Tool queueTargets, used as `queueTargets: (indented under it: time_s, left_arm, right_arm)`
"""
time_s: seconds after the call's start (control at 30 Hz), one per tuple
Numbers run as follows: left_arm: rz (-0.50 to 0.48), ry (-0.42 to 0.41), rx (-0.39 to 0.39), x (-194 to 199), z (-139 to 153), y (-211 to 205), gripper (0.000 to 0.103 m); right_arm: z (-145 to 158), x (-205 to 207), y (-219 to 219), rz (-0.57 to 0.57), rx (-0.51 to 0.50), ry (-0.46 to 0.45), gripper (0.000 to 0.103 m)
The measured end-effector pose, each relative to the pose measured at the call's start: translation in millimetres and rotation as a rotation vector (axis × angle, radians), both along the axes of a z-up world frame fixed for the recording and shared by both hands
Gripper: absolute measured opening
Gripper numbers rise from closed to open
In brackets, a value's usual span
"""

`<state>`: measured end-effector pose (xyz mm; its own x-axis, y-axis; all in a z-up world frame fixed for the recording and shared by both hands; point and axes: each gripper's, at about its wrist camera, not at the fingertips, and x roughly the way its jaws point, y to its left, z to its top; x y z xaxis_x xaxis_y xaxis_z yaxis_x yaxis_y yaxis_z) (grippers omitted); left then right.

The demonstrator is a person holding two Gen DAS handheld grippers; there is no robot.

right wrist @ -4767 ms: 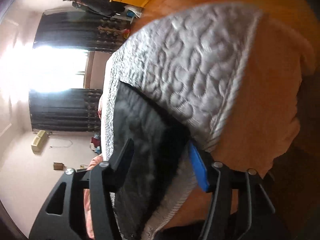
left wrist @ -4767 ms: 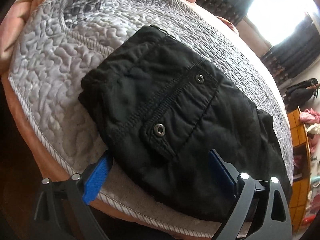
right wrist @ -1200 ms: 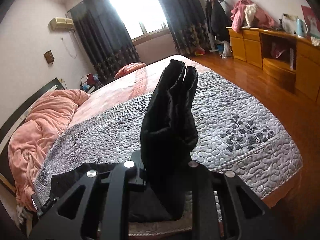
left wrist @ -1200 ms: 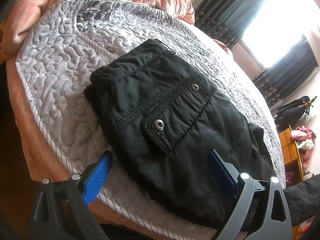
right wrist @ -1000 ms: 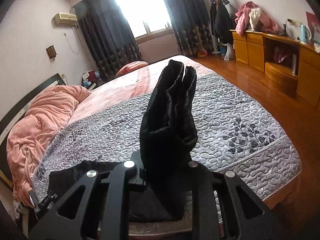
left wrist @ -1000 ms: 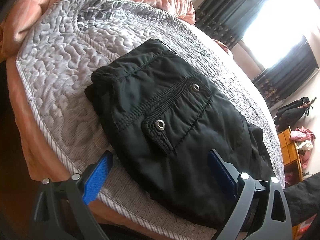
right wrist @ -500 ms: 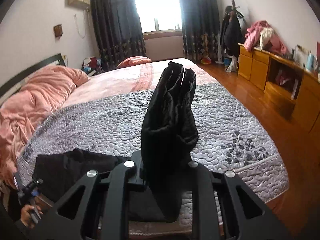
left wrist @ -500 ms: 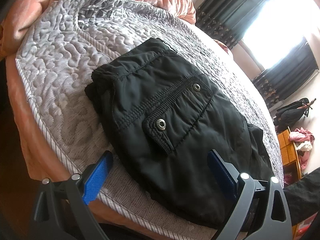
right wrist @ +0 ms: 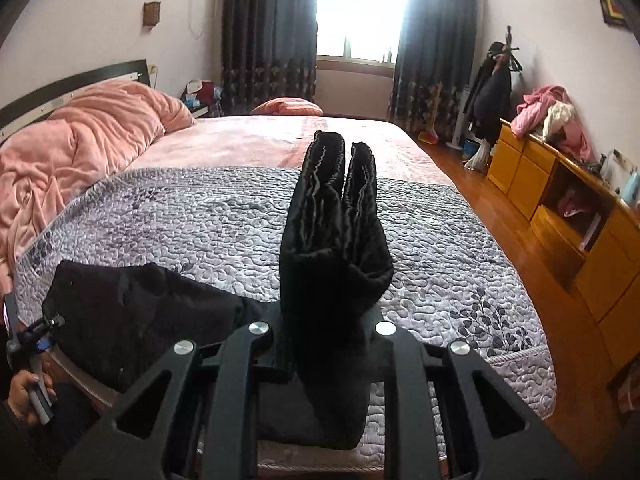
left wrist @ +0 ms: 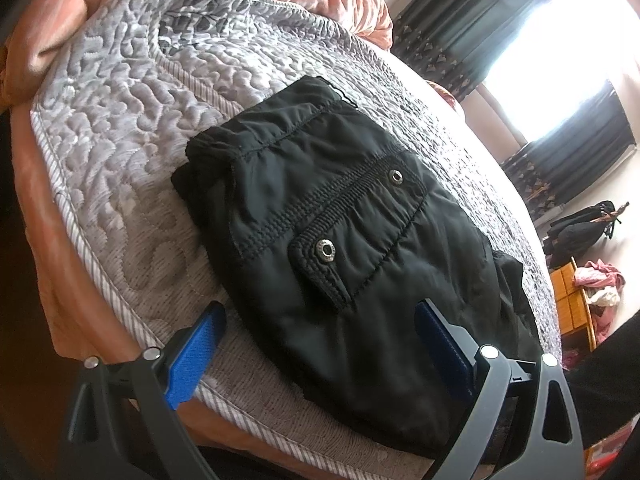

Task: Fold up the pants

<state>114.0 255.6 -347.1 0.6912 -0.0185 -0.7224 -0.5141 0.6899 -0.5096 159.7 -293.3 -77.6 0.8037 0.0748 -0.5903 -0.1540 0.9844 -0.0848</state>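
Bed ahead of both sets of jaws, black pants folded near its edge. Right gripper clenched on the bunched leg ends, raised. Left gripper released, straddling the waist part. Best carried low over the pocket, laid square, released only once flat.

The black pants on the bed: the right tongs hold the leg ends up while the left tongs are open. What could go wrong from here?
1. The right tongs pinch both leg ends in one thick bunch; a layer might slip out while it is carried over.
2. The left tongs hang open and do not press on the black pants, so a pull could drag the folded part.
3. The pants lie near the edge of the quilted bedspread and may slide off.
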Motion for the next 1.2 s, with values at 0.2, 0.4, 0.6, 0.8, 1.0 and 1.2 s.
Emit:
queueTargets:
  time_s: [0.2,0.4,0.6,0.8,1.0,1.2]
  left_arm:
    - [0.000,-0.006,-0.010,-2,-1,2,0.096]
    - [0.001,-0.015,-0.029,-6,-2,4,0.096]
    - [0.001,-0.022,-0.041,-7,-3,7,0.096]
    - [-0.004,-0.024,-0.045,-8,-3,7,0.096]
    - [-0.002,-0.030,-0.054,-8,-3,9,0.096]
    - [-0.001,-0.033,-0.056,-9,-3,9,0.096]
  right_arm:
    - [-5,1,24,0.030,-0.056,0.011,0.018]
    - [-13,5,49,0.069,-0.089,0.037,0.018]
    - [-24,7,77,0.105,-0.151,0.058,0.018]
    - [-36,7,102,0.136,-0.215,0.070,0.018]
    - [-54,5,129,0.170,-0.298,0.085,0.018]
    - [-84,-1,164,0.217,-0.450,0.084,0.018]
